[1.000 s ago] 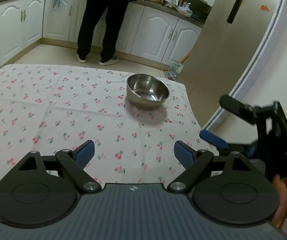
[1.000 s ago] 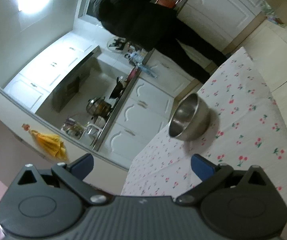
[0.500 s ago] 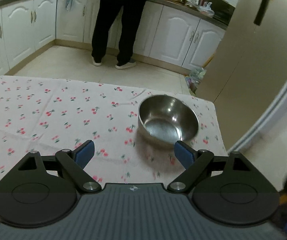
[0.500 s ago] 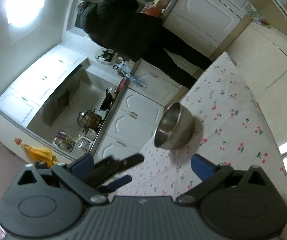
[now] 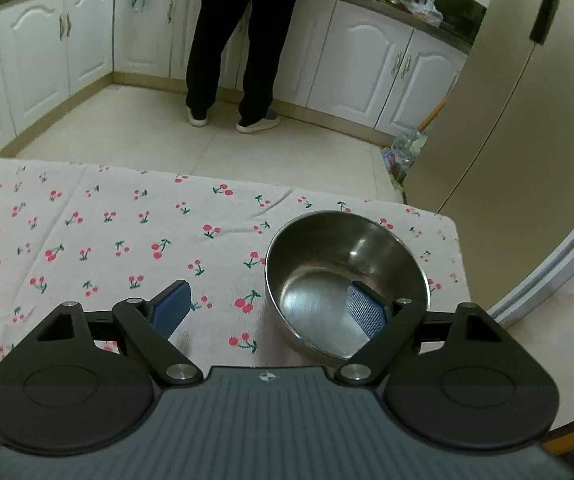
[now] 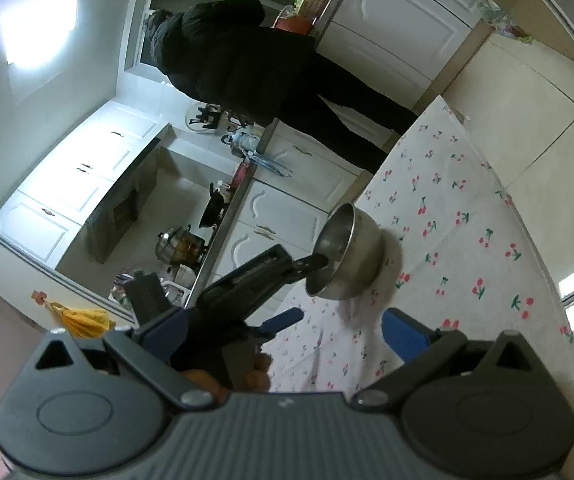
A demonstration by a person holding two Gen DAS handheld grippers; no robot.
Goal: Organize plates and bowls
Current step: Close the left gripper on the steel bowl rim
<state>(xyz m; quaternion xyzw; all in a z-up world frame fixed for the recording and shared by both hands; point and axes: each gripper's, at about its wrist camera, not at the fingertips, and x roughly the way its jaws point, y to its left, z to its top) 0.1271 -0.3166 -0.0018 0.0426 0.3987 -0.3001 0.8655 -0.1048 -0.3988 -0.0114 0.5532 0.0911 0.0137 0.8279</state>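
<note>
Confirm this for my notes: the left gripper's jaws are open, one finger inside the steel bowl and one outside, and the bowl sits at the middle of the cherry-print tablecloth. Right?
Not quite. The left gripper has open jaws straddling the wall of the steel bowl, but the bowl sits near the far right corner of the cherry-print tablecloth, not its middle. The left wrist view shows this.

Left wrist: looked level across the tablecloth, close over the steel bowl at 4 o'clock.
Right wrist: rolled sideways, farther back.
Shared: steel bowl, tablecloth, standing person.
</note>
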